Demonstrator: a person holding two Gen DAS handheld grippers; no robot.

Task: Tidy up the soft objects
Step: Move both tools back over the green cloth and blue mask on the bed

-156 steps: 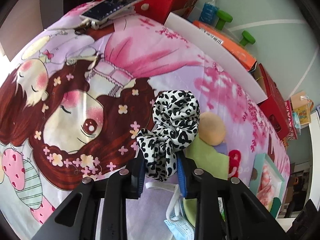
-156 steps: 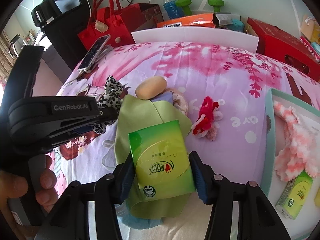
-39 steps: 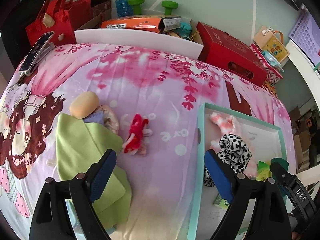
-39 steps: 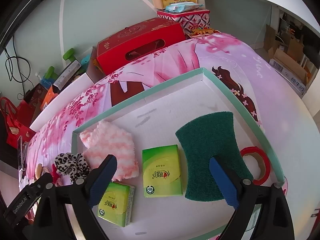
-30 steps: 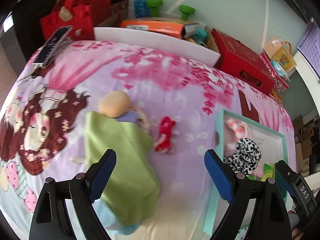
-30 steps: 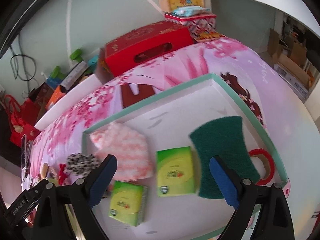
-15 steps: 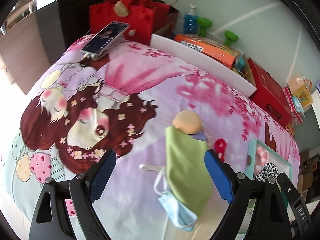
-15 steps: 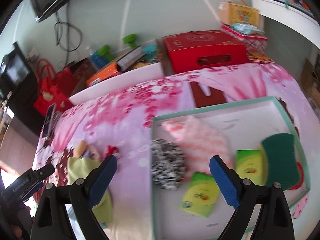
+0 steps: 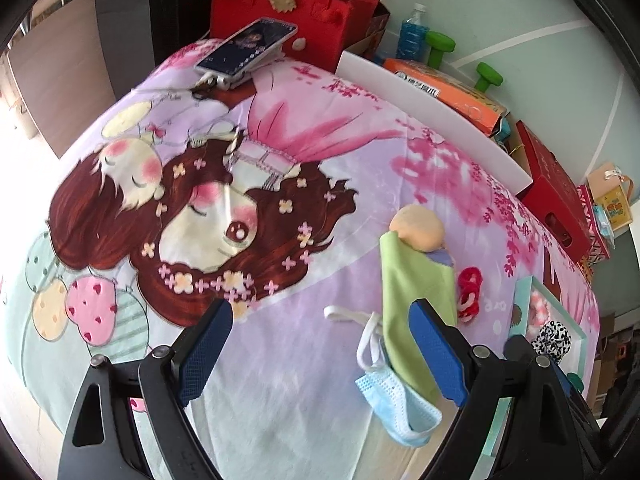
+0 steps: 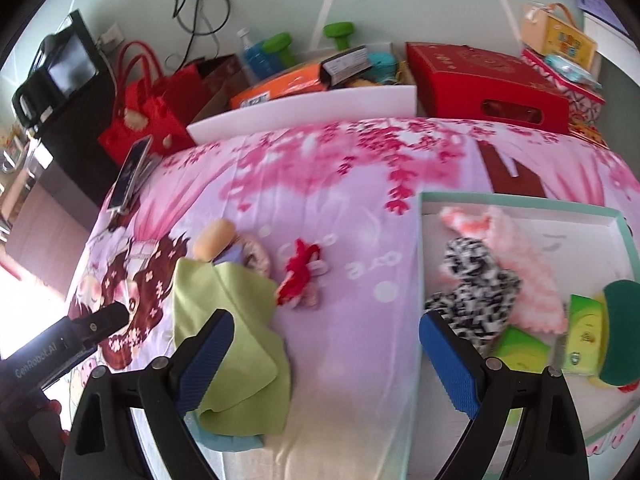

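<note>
Green cloth (image 9: pixel 416 280) by R pad, L tongs (image 9: pixel 320 354); tongs wide, empty

Blue mask (image 10: pixel 230 442) mostly under green cloth (image 10: pixel 236 328)

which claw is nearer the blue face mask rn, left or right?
Left. The left claw hangs open just over the blue face mask, whose straps lie between its fingers. The right claw sits further toward the tray; there the mask barely peeks from under the green cloth.
</note>
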